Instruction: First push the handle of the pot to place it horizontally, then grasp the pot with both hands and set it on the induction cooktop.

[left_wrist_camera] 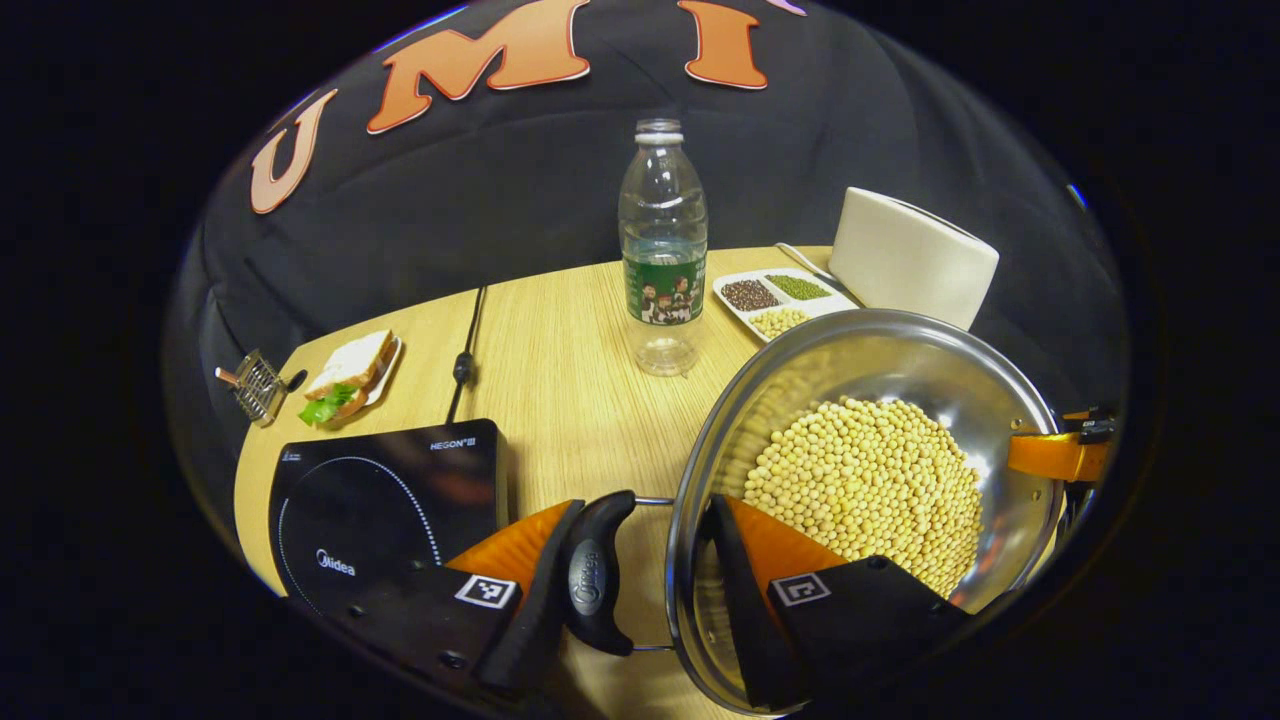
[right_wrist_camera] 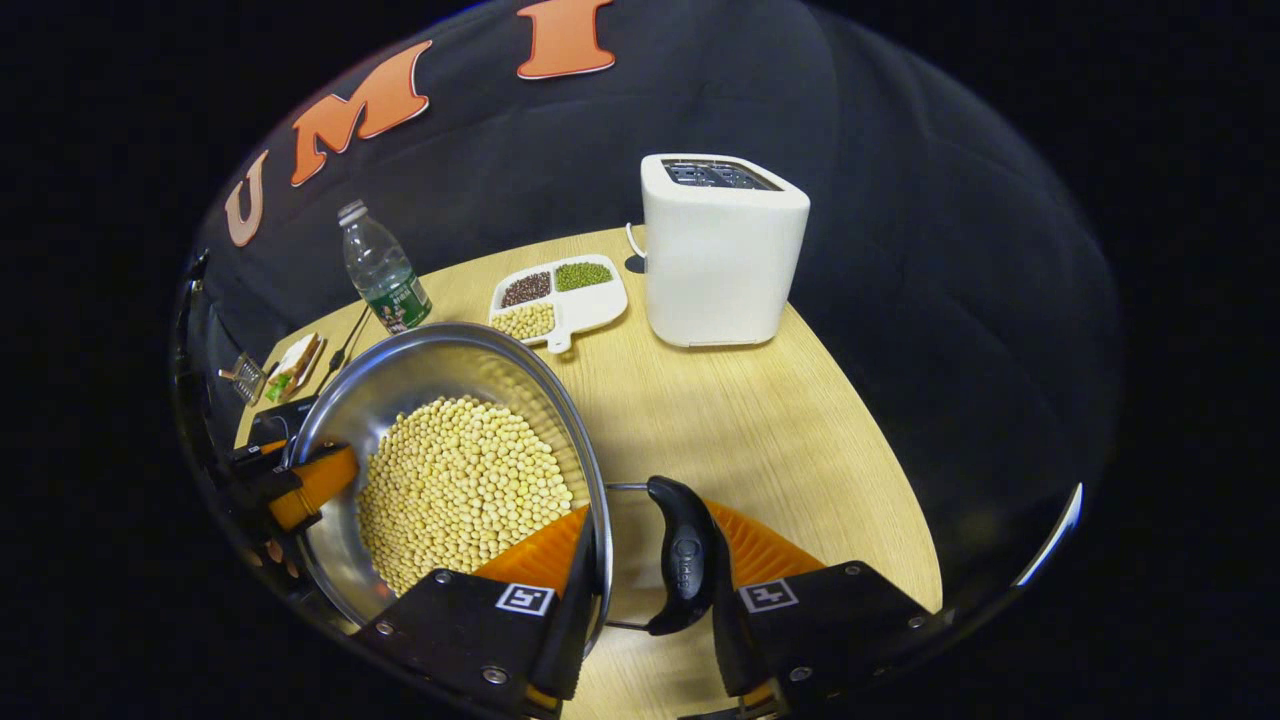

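- On the right half of the wooden tabletop (right_wrist_camera: 760, 420), a steel pot (left_wrist_camera: 880, 350) heaped with pale yellow soybeans (left_wrist_camera: 870, 480) sits between two hand-held tools, each taking it from an opposite side.
- The left tool (left_wrist_camera: 655, 590) straddles the pot's near edge: one finger lies outside the black side handle (left_wrist_camera: 597, 580), the other reaches inside the rim above the beans. The jaws stand fairly wide around handle and wall together; whether both press firmly cannot be told.
- The right tool (right_wrist_camera: 650, 590) does the same at the opposite handle (right_wrist_camera: 685, 560), one finger inside the rim, one beyond the handle. It also appears at the pot's far edge in the left gripper view.
- Both handles lie flat and level, so the pushing step looks finished; the paired hold reads as preparation for a two-sided lift, which would keep the loose beans from tipping.
- Whether the pot rests on the wood or has left it cannot be told.
- The black induction cooktop (left_wrist_camera: 385, 500) waits to the pot's left, near the tabletop's front edge, its ring bare. The pot is not yet on it.
- Farther off stand a clear plastic bottle (left_wrist_camera: 662, 250), a divided white dish (right_wrist_camera: 560, 295) of sorted beans and a white toaster (right_wrist_camera: 720, 250), all behind the pot. A sandwich (left_wrist_camera: 350, 380) and a small wire rack (left_wrist_camera: 258, 385) lie at the far left corner, and a black cable (left_wrist_camera: 465, 350) runs back from the cooktop.
- The direct path to the cooktop looks unobstructed.
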A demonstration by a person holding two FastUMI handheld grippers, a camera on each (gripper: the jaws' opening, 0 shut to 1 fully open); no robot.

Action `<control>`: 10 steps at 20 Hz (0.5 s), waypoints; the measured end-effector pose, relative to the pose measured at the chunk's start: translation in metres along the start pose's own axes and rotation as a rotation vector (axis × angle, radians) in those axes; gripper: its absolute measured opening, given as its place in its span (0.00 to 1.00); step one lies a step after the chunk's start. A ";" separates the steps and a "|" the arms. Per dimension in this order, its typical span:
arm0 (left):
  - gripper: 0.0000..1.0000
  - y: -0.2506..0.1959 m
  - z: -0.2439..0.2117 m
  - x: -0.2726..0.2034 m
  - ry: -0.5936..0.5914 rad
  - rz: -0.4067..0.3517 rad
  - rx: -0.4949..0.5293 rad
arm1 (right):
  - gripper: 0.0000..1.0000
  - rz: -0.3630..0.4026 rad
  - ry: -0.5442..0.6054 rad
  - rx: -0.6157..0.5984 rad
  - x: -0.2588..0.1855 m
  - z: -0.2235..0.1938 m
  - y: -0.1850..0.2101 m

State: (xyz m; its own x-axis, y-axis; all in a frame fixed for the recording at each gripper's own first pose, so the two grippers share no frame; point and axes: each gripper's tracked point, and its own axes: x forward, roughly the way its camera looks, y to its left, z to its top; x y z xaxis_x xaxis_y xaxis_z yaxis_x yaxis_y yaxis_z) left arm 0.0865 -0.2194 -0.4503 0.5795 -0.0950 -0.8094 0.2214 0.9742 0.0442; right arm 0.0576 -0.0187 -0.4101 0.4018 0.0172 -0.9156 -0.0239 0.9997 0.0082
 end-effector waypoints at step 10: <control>0.78 0.084 0.020 -0.063 -0.065 0.084 -0.065 | 0.52 0.083 -0.086 -0.072 0.017 -0.003 0.006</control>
State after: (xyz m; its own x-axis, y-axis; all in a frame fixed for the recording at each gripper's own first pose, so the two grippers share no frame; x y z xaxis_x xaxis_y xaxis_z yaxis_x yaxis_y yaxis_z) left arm 0.0842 -0.1361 -0.3837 0.6437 -0.0235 -0.7649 0.1199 0.9903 0.0705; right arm 0.0619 -0.0123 -0.4264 0.4730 0.1042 -0.8749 -0.1250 0.9909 0.0505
